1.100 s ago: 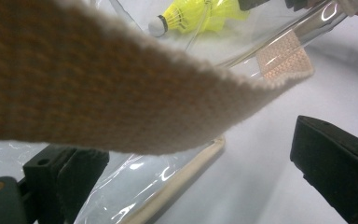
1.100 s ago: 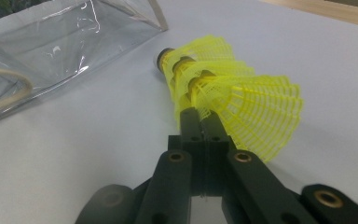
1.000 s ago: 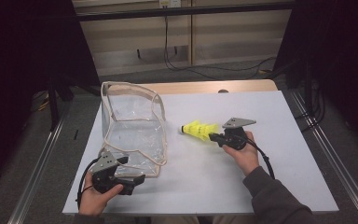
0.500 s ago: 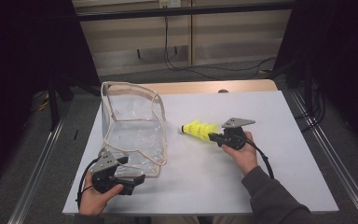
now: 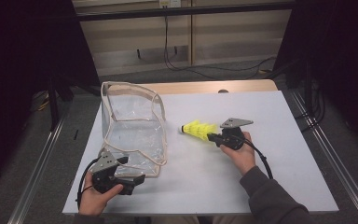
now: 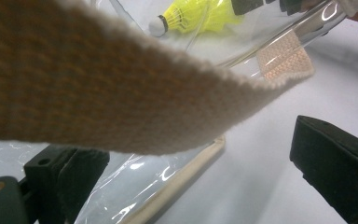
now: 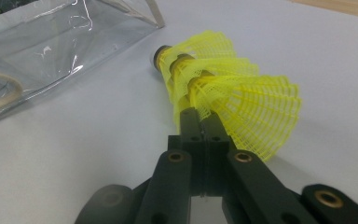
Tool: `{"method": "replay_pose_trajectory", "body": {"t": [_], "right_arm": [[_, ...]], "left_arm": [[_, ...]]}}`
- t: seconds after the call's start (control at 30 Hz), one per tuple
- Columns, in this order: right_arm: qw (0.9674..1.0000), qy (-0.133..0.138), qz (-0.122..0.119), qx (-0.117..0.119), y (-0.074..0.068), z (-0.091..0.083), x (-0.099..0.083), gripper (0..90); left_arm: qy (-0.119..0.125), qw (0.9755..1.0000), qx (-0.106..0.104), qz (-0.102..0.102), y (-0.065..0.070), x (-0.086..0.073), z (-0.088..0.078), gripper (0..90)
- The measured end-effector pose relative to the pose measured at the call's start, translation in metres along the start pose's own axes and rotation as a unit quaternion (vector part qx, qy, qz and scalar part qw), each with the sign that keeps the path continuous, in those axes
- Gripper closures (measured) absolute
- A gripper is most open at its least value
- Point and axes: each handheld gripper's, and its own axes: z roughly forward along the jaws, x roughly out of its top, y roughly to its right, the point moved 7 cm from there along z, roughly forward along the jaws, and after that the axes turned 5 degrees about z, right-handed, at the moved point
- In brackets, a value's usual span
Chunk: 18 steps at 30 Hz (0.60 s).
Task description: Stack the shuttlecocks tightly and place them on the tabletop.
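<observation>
Just ahead of the black right gripper [image 7: 200, 122] sits a neon-yellow plastic shuttlecock [image 7: 223, 93], its skirt a fine open mesh of little squares, with a dark band behind its pale rounded tip. Over the black left gripper [image 6: 205, 177] hangs the beige woven strap [image 6: 98, 93] of a clear, glossy plastic bag [image 5: 133, 130], which is edged in the same beige trim. The flat worktop [image 5: 261, 177] beneath both is plain pale grey, unpatterned.
</observation>
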Motion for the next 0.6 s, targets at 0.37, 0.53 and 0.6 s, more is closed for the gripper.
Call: {"method": "replay_pose_trajectory", "body": {"t": [0.37,0.53,0.6], "right_arm": [[1.0,0.001,0.0,0.001,-0.0024,0.0024,0.0006,90.0],[1.0,0.001,0.0,0.001,-0.004,0.0034,0.0012,90.0],[1.0,0.0,0.0,0.001,-0.0045,0.0037,0.0012,89.9]], "left_arm": [[0.001,1.0,0.0,-0.001,0.0,0.0001,0.0001,4.5],[0.001,1.0,-0.001,0.0,-0.0001,0.0,0.0001,4.5],[0.001,1.0,-0.001,0.0,-0.0001,0.0,0.0001,4.5]]}}
